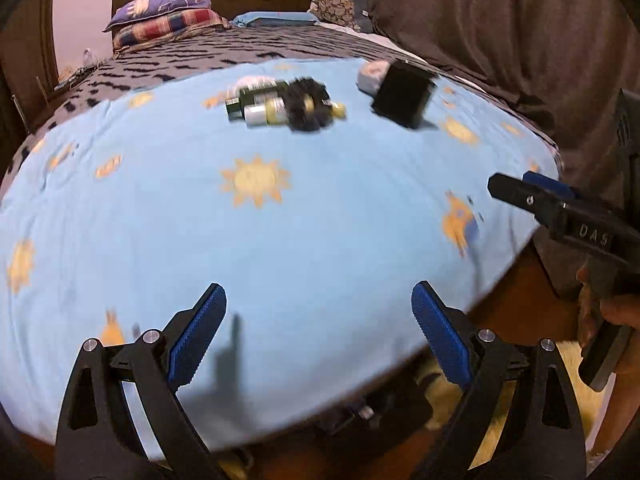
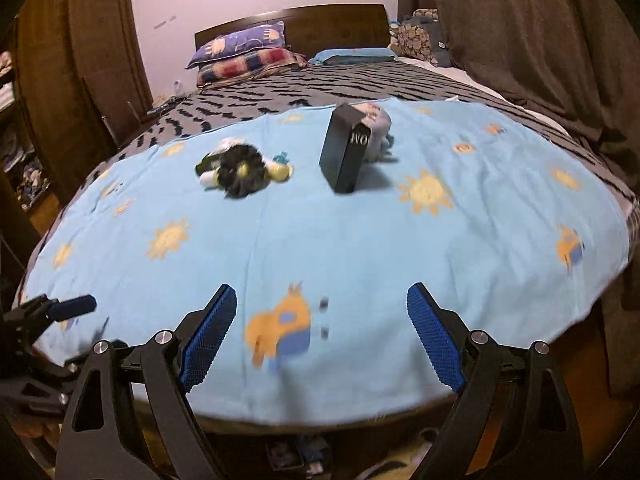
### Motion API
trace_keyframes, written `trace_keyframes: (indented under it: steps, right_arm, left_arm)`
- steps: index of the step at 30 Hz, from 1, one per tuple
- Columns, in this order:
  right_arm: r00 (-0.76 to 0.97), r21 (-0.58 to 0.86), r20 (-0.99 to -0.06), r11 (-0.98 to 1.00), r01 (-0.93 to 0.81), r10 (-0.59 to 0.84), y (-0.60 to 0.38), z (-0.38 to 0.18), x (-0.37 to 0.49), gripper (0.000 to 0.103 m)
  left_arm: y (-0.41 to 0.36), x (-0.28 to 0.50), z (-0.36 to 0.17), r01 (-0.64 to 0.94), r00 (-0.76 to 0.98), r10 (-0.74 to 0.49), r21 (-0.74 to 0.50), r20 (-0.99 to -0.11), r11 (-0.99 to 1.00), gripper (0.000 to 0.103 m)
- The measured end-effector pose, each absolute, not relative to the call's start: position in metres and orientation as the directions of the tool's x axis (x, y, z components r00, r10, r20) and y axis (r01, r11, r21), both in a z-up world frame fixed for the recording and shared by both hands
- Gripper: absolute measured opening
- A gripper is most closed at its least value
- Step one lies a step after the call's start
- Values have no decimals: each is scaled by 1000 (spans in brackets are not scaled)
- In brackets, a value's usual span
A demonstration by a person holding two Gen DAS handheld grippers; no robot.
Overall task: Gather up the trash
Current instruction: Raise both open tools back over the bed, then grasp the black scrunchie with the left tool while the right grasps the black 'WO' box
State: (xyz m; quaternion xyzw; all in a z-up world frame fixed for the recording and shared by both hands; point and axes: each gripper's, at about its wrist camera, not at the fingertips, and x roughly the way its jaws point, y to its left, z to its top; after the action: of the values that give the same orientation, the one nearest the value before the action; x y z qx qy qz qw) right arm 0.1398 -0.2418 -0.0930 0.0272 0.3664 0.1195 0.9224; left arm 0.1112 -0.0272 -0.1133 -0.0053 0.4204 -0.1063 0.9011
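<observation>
A light blue sheet [image 1: 280, 216] [image 2: 340, 240] with sun prints covers the near end of a bed. On it lies a cluster of small bottles [image 1: 260, 106] with a dark fluffy thing [image 1: 308, 106] [image 2: 240, 174] on top. To the right stands a black box [image 1: 402, 94] [image 2: 348, 148], a pale crumpled wad [image 1: 372, 74] [image 2: 380, 128] behind it. My left gripper [image 1: 320, 332] hangs open over the sheet's near edge, nothing between its blue pads. My right gripper [image 2: 320, 332] is open and empty too, also seen from the left wrist [image 1: 524, 188].
A grey patterned bedspread [image 2: 320, 84] runs back to stacked pillows [image 2: 244, 56] and a wooden headboard [image 2: 332, 24]. Brown curtains [image 2: 540, 40] hang on the right, a wooden wardrobe [image 2: 80, 60] stands left. A hand [image 1: 612, 312] holds the right gripper's handle.
</observation>
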Motion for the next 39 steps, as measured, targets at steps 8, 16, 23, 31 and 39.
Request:
trace_keyframes:
  steps: [8, 16, 23, 31, 39]
  right_arm:
    - [691, 155, -684, 972, -177, 235, -240, -107, 198, 88]
    - [699, 153, -678, 974, -169, 228, -238, -109, 247, 87]
    - [704, 138, -669, 971, -195, 236, -225, -110, 272, 82]
    - [688, 157, -680, 967, -200, 253, -223, -117, 288, 56]
    - [680, 154, -683, 963, -221, 265, -219, -118, 288, 21]
  left_arm:
    - [-21, 185, -109, 170, 629, -194, -110, -753, 979, 87]
    - [-27, 249, -109, 180, 634, -214, -128, -743, 975, 68]
    - [-34, 291, -106, 178, 654, -212, -125, -726, 976, 55]
    - [-43, 313, -114, 195, 647, -202, -97, -736, 976, 24]
    - [-43, 309, -112, 198, 659, -186, -71, -729, 978, 12]
